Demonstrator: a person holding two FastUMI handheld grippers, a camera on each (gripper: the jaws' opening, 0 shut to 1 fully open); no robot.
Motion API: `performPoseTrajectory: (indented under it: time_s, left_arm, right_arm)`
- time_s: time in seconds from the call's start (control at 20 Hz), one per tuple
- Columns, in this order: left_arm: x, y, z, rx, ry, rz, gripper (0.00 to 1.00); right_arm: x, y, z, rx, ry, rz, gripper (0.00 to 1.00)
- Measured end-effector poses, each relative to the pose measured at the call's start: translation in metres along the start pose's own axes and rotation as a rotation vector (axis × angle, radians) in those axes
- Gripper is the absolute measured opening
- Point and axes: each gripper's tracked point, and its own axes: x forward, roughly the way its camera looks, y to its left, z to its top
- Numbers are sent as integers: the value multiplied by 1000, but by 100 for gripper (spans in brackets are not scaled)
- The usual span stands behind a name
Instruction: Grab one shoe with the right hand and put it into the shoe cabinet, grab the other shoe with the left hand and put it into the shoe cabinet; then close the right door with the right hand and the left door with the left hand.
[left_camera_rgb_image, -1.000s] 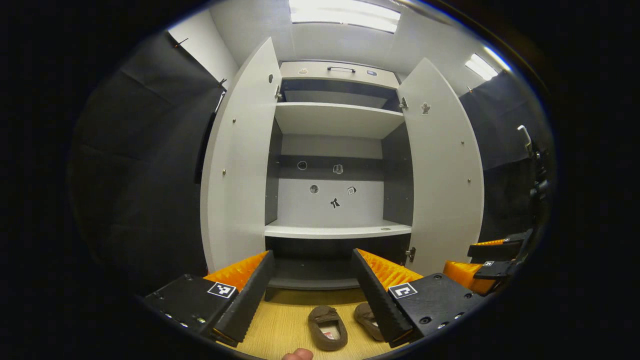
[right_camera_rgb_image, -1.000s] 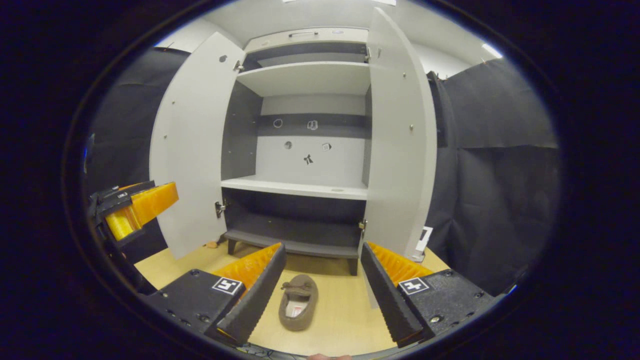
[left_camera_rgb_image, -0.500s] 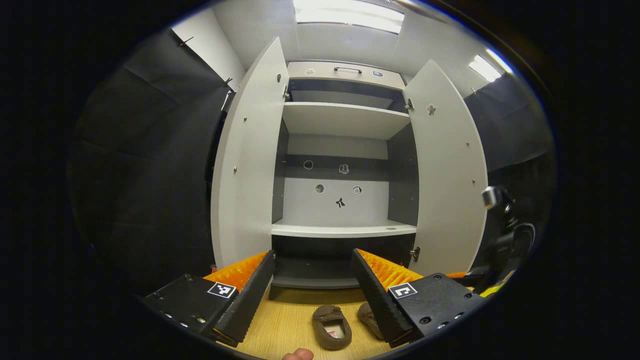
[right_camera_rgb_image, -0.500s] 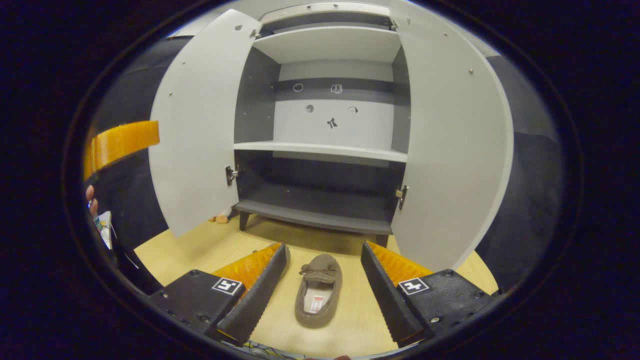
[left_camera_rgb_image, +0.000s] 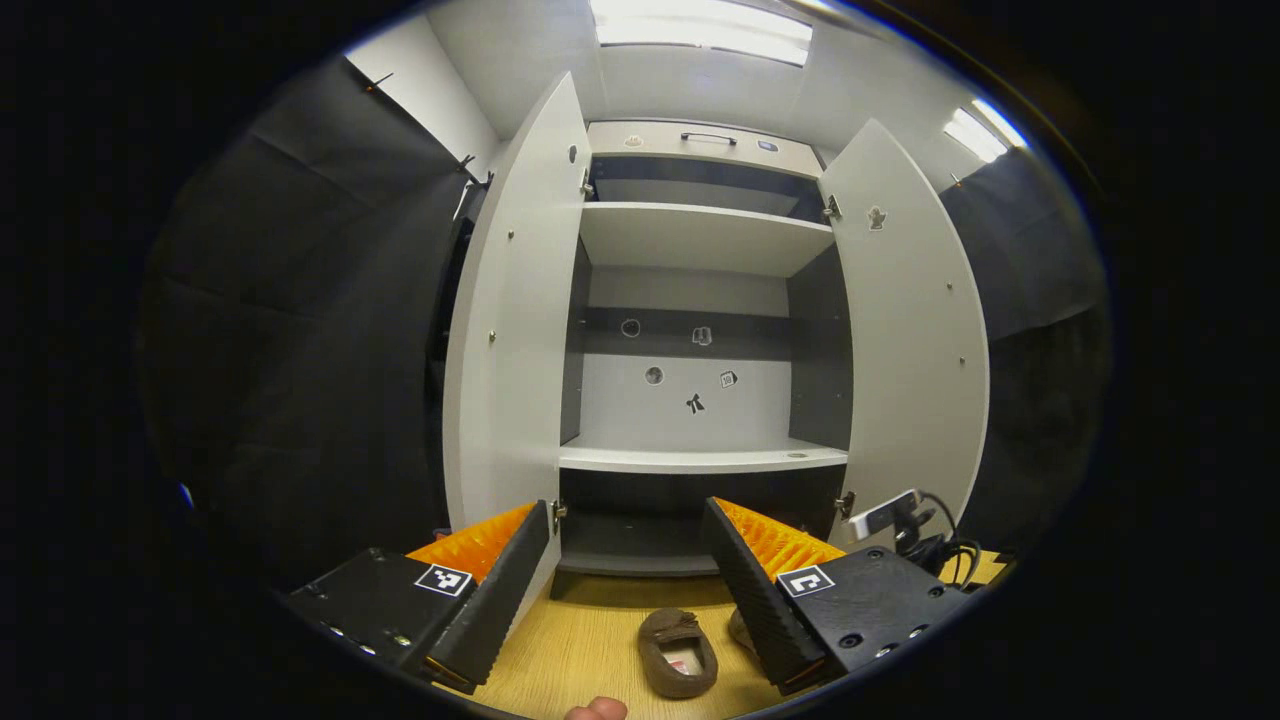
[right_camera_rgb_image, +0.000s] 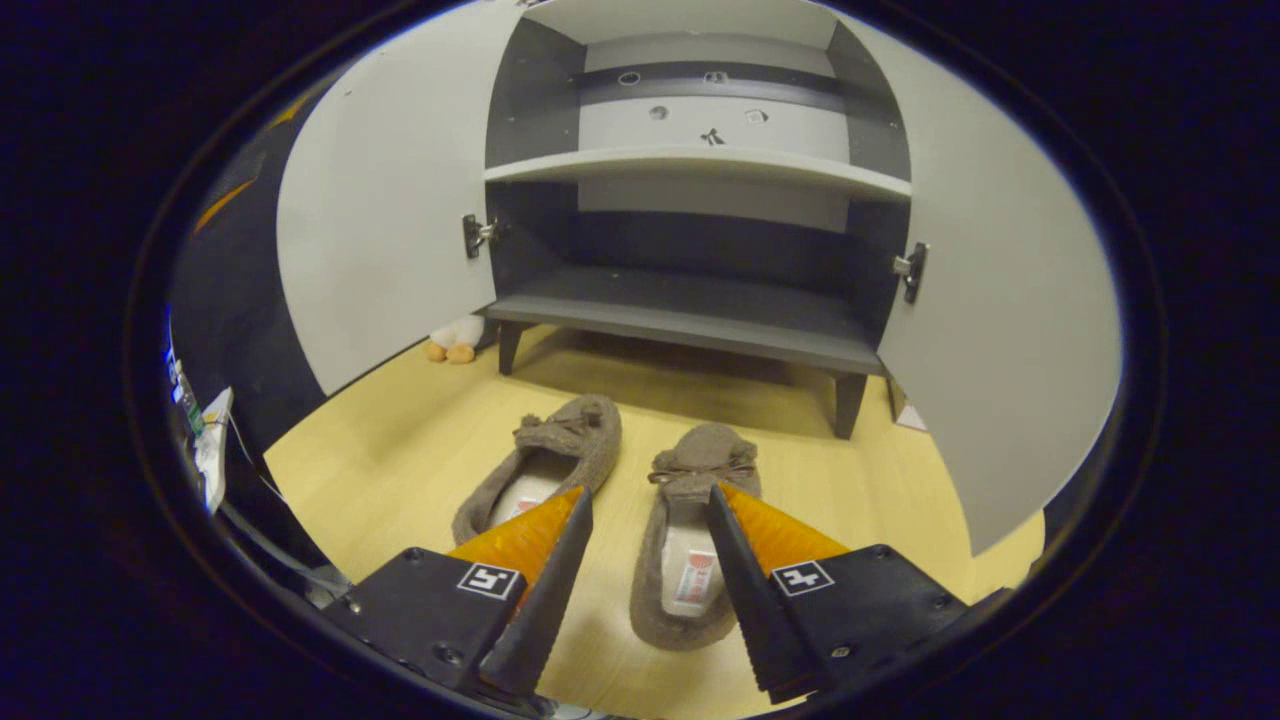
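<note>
Two brown fuzzy slippers lie side by side on the wooden floor before the open shoe cabinet. In the right gripper view, the left slipper sits just beyond my left finger. The right slipper lies between my fingers, its toe pointing at the cabinet. My right gripper is open, low over that slipper and not pressing on it. In the left gripper view, my left gripper is open and held higher, with one slipper on the floor below it. The other slipper is mostly hidden by a finger.
Both cabinet doors stand wide open, the left door and the right door. The dark bottom shelf and the white shelf above it hold nothing. A small plush toy lies by the cabinet's left leg. Cables show at the right.
My right gripper has dipped down and forward toward the floor, so both slippers now show and one lies between its fingers. The left gripper has barely shifted.
</note>
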Motion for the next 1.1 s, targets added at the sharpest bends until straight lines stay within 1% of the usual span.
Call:
performPoseTrajectory:
  time_s: [0.1,0.15,0.2,0.25,0.3,0.4,0.45,0.5,0.55,0.6,0.65,0.8,0.85,0.9,1.05,1.1]
  left_arm:
    - [1,2,-4,5,9,4,95]
    - [1,4,-7,7,15,6,95]
    - [2,5,-8,9,18,7,95]
    - [2,6,-9,10,20,8,95]
    - [2,6,-10,11,22,10,95]
    - [2,6,-11,11,27,14,95]
    - [3,8,-12,11,29,15,95]
    - [3,8,-13,11,30,16,95]
    - [4,9,-13,14,32,19,95]
    - [3,9,-15,22,34,23,95]
    - [4,9,-14,33,33,27,95]
    - [4,7,-17,40,33,23,95]
    - [5,4,-17,34,36,19,95]
    - [6,1,-19,28,42,14,95]
    - [3,-3,-16,19,34,5,95]
    - [3,-4,-15,22,32,3,95]
  right_arm:
    - [17,0,-13,-11,42,-7,76]
    - [25,-1,-18,-11,64,-17,70]
    - [32,-2,-22,-4,83,-22,69]
    - [38,-3,-25,8,98,-23,66]
    - [46,-5,-29,15,114,-30,65]
    - [58,-8,-31,25,134,-42,59]
    - [63,-10,-30,25,132,-47,56]
    - [67,-11,-30,22,129,-54,54]
    - [70,-13,-29,18,130,-66,45]
    - [73,-16,-30,13,131,-76,46]
    - [75,-17,-29,15,125,-77,36]
    - [83,-19,-29,19,98,-80,28]
    - [84,-20,-28,21,88,-76,23]
    - [85,-23,-29,26,84,-85,22]
    - [81,-24,-22,66,40,-94,7]
    - [79,-25,-17,55,10,-104,7]
